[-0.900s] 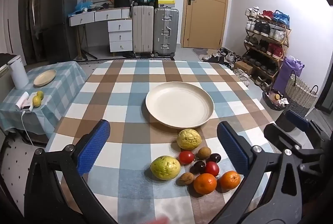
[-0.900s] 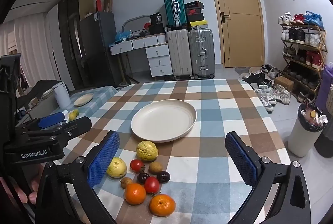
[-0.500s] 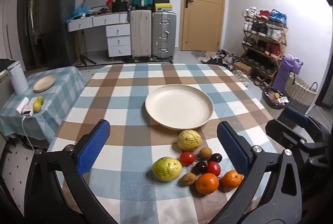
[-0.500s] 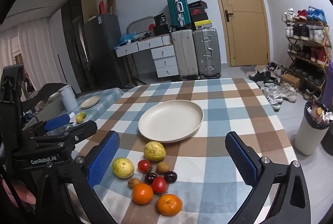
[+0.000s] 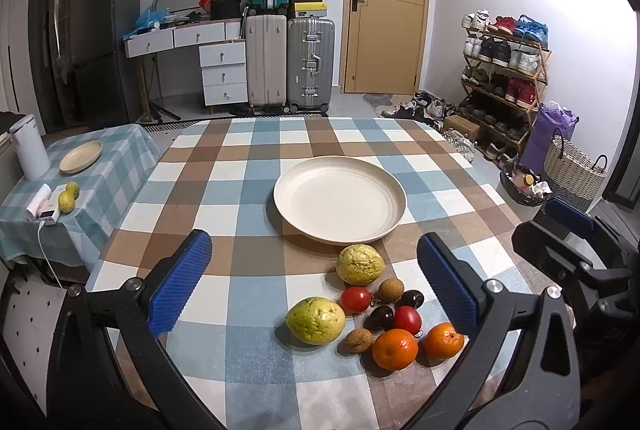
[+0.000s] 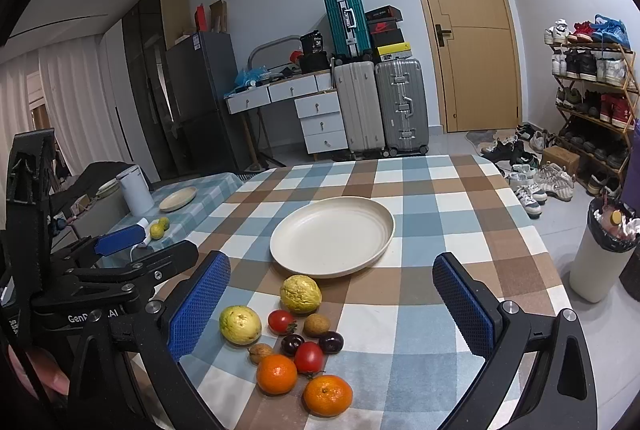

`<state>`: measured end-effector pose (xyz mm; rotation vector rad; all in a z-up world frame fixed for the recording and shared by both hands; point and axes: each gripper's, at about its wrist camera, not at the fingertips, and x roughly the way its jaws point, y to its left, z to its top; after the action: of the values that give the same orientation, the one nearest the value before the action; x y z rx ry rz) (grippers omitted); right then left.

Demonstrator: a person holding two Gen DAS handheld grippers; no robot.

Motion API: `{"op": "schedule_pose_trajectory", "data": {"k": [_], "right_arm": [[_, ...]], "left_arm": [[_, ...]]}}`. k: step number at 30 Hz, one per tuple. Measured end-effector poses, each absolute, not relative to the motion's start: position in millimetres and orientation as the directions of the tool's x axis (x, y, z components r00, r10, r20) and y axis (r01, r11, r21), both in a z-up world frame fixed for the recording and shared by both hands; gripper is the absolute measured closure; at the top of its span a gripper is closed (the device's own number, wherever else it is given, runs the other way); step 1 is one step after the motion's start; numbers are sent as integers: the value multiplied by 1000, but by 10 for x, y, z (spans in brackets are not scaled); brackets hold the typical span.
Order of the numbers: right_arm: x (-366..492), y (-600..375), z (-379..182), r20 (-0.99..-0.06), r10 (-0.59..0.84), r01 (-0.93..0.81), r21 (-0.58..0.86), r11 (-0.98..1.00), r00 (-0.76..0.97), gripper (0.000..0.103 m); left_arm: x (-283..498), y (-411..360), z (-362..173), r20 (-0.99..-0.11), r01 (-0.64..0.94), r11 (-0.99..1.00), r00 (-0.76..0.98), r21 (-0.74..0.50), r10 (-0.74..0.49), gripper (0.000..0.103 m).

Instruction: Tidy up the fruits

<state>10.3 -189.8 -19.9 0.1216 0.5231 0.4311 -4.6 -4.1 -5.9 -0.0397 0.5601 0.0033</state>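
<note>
A cream plate [image 5: 340, 196] [image 6: 332, 236] sits bare in the middle of the checked table. In front of it lies a cluster of fruit: two yellow-green guavas [image 5: 316, 320] [image 6: 300, 294], two oranges [image 5: 395, 348] [image 6: 328, 395], two red tomatoes [image 5: 355, 299] [image 6: 309, 357], dark cherries [image 5: 380, 316] and small brown fruits [image 5: 390, 289]. My left gripper [image 5: 318, 288] hangs open above the fruit with nothing between its blue pads. My right gripper [image 6: 332, 308] is open too, over the same cluster, holding nothing. The left gripper's body [image 6: 100, 270] shows at the left of the right wrist view.
A low side table [image 5: 116, 150] to the left carries a small plate [image 5: 81, 156], a white kettle [image 5: 29, 146] and two green fruits [image 5: 68, 199]. Suitcases, drawers and a door stand behind. A shoe rack, a basket [image 5: 574, 172] and a white bin [image 6: 596, 262] stand to the right.
Both grippers have tilted up and drawn back a little, so the plate and fruit sit slightly lower in both views. Jaws stay wide; no fruit has moved.
</note>
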Motion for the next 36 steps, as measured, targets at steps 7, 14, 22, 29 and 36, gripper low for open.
{"op": "schedule_pose_trajectory", "data": {"k": [7, 14, 22, 29, 36], "right_arm": [[102, -1890, -205, -459, 423, -366, 213, 906, 781, 0], [108, -1881, -209, -459, 422, -368, 207, 906, 781, 0], [90, -1872, -216, -454, 423, -371, 203, 906, 785, 0], [89, -1866, -209, -454, 416, -366, 198, 909, 788, 0], [93, -1868, -204, -452, 417, -369, 195, 909, 788, 0]], "left_arm": [[-48, -29, -76, -533, -16, 999, 846, -41, -8, 0], [-49, -32, -81, -533, -17, 999, 846, -40, -6, 0], [-45, -24, -77, -535, -17, 999, 845, -42, -8, 0], [-45, -14, -71, -536, -17, 999, 844, -44, -9, 0], [-41, -9, -67, -536, -18, 999, 844, -46, -9, 0]]}}
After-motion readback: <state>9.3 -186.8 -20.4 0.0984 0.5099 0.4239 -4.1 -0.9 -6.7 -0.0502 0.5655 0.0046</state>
